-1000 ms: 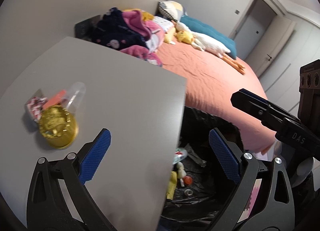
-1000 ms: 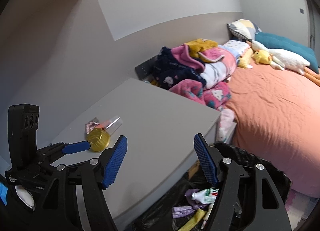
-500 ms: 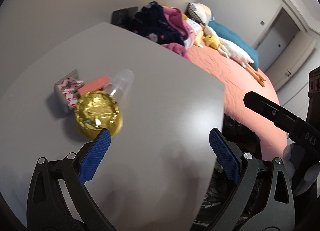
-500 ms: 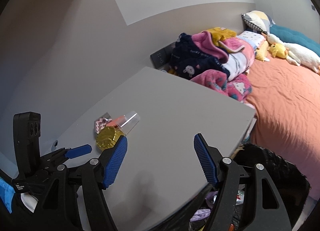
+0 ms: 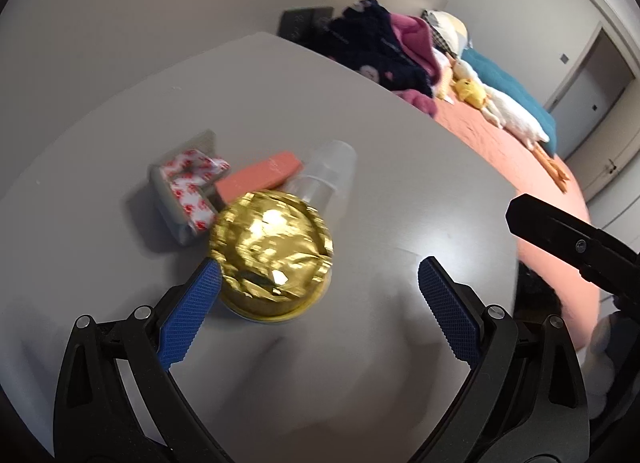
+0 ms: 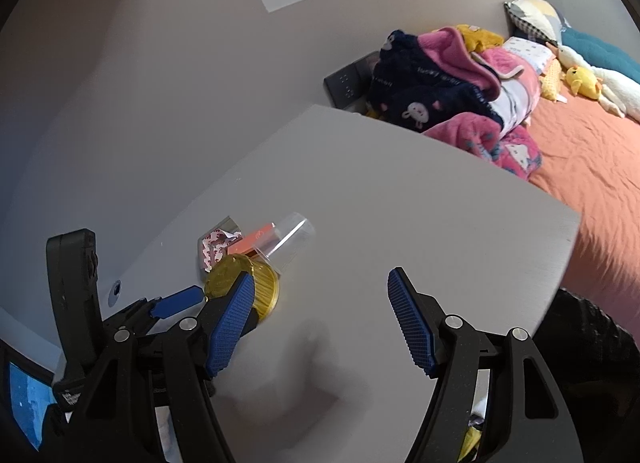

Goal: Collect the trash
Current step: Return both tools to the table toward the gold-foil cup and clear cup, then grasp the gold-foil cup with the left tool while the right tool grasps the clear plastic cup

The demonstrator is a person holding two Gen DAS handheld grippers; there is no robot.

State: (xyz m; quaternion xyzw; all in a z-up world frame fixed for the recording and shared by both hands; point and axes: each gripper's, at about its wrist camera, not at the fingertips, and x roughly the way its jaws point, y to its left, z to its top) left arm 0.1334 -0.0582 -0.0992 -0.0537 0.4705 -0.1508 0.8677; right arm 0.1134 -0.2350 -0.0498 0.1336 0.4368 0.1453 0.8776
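A small heap of trash lies on the grey table (image 5: 400, 167): a round tub with a crumpled gold foil lid (image 5: 272, 251), a clear plastic cup (image 5: 328, 171) on its side, an orange packet (image 5: 260, 179) and a grey box holding a red-and-white wrapper (image 5: 188, 187). My left gripper (image 5: 318, 275) is open just over the table. The gold tub stands between its fingers, close to the left pad and not squeezed. My right gripper (image 6: 320, 279) is open and empty over bare table, to the right of the gold tub (image 6: 240, 287) and cup (image 6: 292, 235).
A black trash bag (image 6: 580, 327) stands past the table's right edge, beside an orange-sheeted bed (image 6: 592, 167). Folded blankets (image 6: 448, 83) and plush toys (image 5: 500, 111) lie on the bed. Grey walls (image 5: 160, 23) close off the table's far and left sides.
Both grippers moved left from the trash bag over the table and sank toward the heap. The gold tub, earlier well ahead, now sits between the left fingers. Both stay open.
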